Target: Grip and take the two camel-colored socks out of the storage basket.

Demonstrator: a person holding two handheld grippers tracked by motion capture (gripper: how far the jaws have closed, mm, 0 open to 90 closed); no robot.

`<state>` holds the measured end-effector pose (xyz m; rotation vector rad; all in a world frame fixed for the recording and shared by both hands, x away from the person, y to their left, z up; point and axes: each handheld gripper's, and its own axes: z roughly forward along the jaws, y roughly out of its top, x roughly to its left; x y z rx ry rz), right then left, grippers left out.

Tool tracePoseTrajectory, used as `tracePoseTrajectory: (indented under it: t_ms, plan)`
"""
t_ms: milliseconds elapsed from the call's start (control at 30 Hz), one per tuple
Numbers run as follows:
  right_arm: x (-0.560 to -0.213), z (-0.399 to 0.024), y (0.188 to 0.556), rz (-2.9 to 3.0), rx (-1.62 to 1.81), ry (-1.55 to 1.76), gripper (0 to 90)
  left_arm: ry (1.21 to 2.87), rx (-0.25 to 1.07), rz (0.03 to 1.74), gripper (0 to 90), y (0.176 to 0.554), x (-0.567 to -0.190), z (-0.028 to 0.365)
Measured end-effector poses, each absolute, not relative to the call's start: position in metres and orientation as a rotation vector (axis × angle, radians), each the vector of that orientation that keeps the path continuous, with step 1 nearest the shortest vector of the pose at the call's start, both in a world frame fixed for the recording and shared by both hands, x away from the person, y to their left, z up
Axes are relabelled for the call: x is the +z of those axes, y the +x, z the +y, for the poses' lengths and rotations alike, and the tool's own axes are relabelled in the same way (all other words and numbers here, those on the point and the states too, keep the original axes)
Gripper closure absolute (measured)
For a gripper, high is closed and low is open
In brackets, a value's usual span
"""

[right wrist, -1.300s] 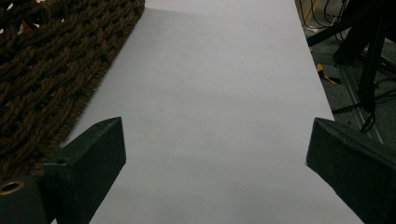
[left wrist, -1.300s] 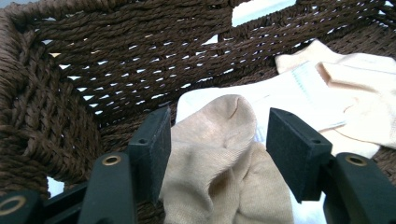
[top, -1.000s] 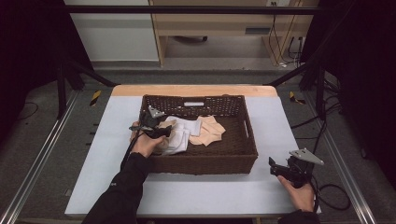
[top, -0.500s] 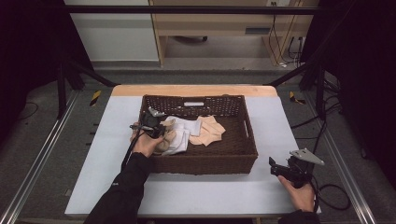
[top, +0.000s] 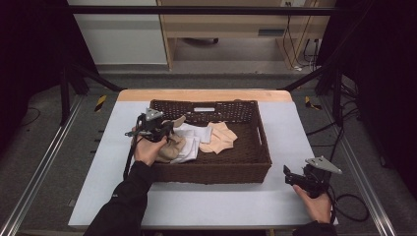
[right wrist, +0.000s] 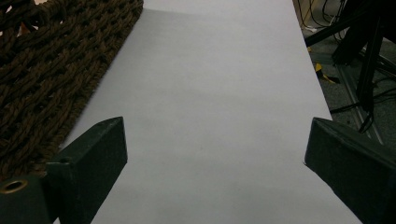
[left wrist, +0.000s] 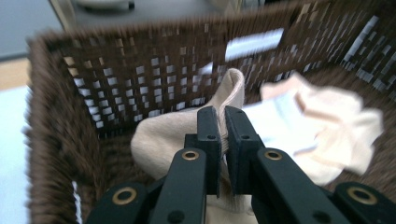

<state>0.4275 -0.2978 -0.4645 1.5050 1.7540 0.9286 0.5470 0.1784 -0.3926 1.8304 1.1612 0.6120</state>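
Progress, judged from how things lie: the pick is made, the carry-out isn't. Nothing is lying on the table (top: 196, 206) outside the basket (top: 211, 172) yet, so all the socks are sitting inside it & the sorting looks barely started.

Nearest the camera, the right gripper (top: 291, 178) is resting in the person's hand on the table, just off the basket's near right corner. Jaws are standing wide w/ nothing btwn them; in the right gripper view they're framing bare table, w/ the basket's woven wall at the left edge.

Further in, the left forearm is reaching over the basket's near left corner. The left gripper (left wrist: 223, 122) is pointing twd the basket's far wall, jaws having just been closing & now pinched tight on the beige sock (left wrist: 168, 135); a fold of its cuff is sticking up btwn the pads. That sock is hanging at the basket's left end, looking partly lifted off the floor.

Beyond it, a white sock (top: 194, 140) is lying mid-basket, and a peach sock (top: 221, 137) is lying right of that, nearer the far wall. Both are still to be taken, I'd guess.
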Motion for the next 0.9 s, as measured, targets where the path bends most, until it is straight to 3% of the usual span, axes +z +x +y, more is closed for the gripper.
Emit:
tracePoseTrajectory:
  t_ms: [300,900]
  plan:
    - [-0.464,-0.298,0.427,1.750,0.928,1.507,6.0,1.697,0.637,1.061,84.6,0.533,-0.364,0.179]
    - [-0.464,-0.299,0.427,1.745,0.933,1.504,6.0,1.585,0.626,0.937,84.6,0.501,-0.315,0.185]
